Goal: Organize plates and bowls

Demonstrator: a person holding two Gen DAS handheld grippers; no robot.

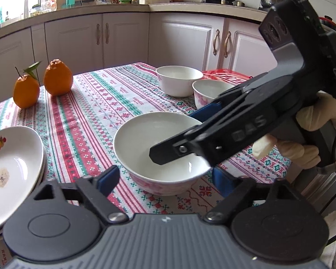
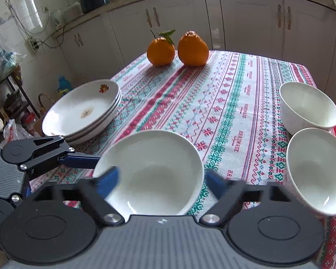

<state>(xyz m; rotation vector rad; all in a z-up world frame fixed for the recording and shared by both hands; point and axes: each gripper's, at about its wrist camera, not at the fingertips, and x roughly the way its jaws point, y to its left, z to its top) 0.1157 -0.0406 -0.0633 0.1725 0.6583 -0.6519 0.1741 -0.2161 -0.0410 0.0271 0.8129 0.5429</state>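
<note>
A white bowl with pink flowers stands on the patterned tablecloth in front of both grippers; it also shows in the right wrist view. My left gripper is open, its blue fingers on either side of the bowl's near wall. My right gripper is open and straddles the bowl's rim, with one finger inside the bowl and one outside. Two more bowls stand at the right: a plain white one and a flowered one. A stack of white plates sits at the left.
Two oranges stand at the far side of the table. A red basket lies behind the two bowls. Kitchen cabinets and a worktop with a wok and pots run behind the table.
</note>
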